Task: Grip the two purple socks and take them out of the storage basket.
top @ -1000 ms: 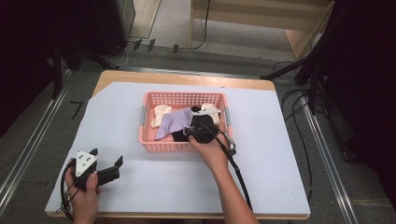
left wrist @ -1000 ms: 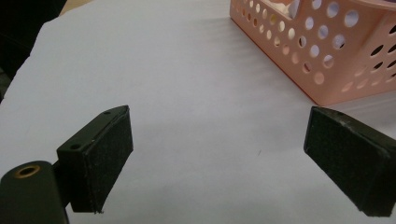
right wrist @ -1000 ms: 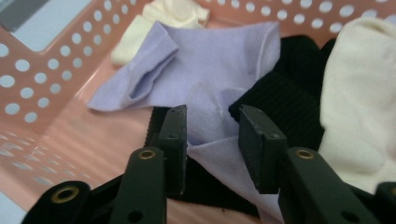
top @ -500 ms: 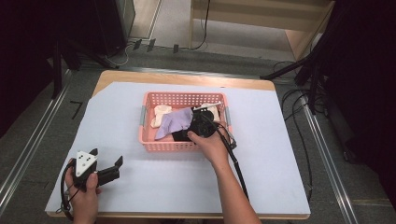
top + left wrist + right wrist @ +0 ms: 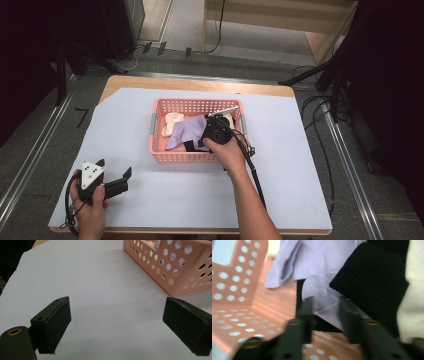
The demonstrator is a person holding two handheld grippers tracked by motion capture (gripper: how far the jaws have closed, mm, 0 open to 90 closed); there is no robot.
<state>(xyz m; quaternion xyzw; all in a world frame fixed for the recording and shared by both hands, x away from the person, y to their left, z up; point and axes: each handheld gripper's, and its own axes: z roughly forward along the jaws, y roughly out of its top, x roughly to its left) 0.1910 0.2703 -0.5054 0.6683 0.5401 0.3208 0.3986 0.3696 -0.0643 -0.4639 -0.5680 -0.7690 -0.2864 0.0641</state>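
High view: right gripper [image 5: 212, 131] has just been closing around lilac sock [image 5: 322, 293] in basket [image 5: 197, 156]; nothing lifted out; left gripper [image 5: 120, 322] wide open, empty.

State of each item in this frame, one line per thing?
Pink basket: upright on the table, holding clothes.
Lilac sock: crumpled in the basket, its edge between the right jaws.
Black sock: lying beside the lilac one.
Right hand-held gripper: jaws closing on the lilac sock.
Left hand-held gripper: open, empty.
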